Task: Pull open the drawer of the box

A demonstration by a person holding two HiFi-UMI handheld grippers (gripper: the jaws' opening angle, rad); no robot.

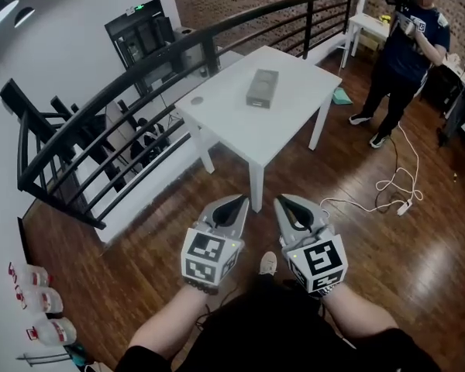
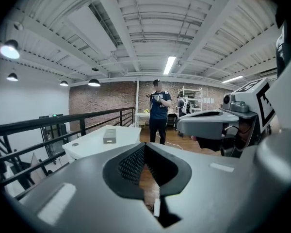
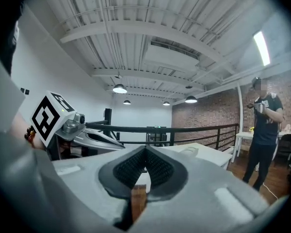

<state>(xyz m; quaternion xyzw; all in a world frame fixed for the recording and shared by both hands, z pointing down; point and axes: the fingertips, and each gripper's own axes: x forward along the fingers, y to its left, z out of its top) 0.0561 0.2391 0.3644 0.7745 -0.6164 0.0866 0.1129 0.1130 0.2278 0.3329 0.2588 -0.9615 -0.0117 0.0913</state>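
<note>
Well, the small grey rectangular box sits near the middle of the white surface, well apart from the left gripper and right gripper. Both hover side by side, jaws pressed together and empty, likely just poised to approach.

Tally of things in sight
One grey box, two white tables, three bottles, one standing person, two grippers.

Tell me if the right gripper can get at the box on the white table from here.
Probably not yet: the right gripper, shut, is held near the person's body, while the box lies on the table well ahead. Nothing stands between them, so stepping closer should do.
</note>
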